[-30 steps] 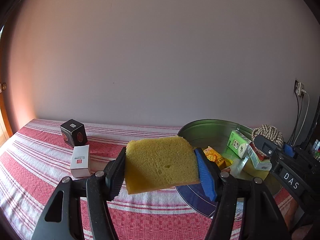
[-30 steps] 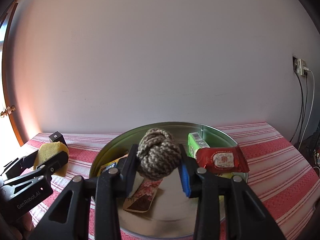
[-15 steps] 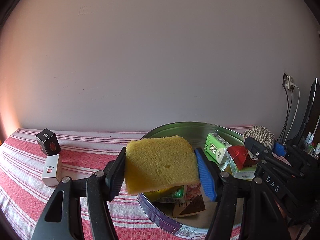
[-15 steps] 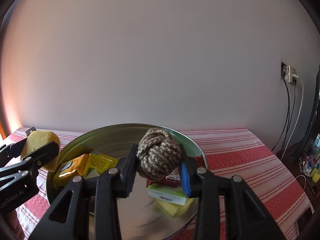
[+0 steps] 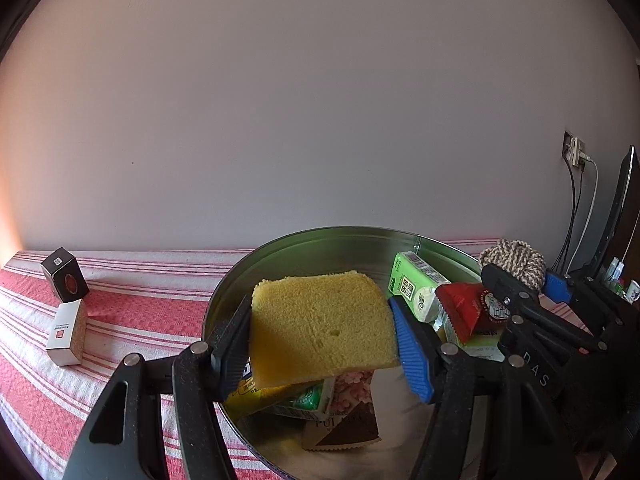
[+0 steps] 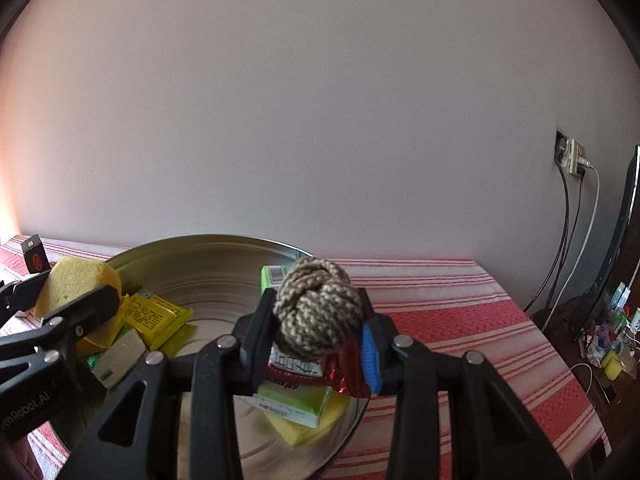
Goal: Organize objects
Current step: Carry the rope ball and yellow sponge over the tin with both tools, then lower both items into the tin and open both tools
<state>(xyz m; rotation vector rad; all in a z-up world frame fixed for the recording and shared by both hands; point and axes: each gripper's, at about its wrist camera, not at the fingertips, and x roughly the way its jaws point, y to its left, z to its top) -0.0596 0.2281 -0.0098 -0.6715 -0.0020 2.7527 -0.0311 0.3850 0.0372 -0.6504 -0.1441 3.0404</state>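
Sponge [image 5: 320, 324], yellow, is pinched between the left gripper's [image 5: 322, 340] fingers above the round metal tin [image 5: 320, 240]. Beside it the right gripper [image 6: 316, 330] clamps a rope knot [image 6: 316, 312] over the tin's right side, above a red packet [image 6: 340, 368] and green carton [image 6: 296, 400]. Two small boxes, black [image 5: 64, 280] and white [image 5: 66, 332], sit on the striped cloth [image 5: 140, 304], left of the tin.

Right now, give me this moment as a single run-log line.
left gripper: shut on yellow sponge, over round tin | right gripper: shut on rope knot ball, over tin | neither released yet
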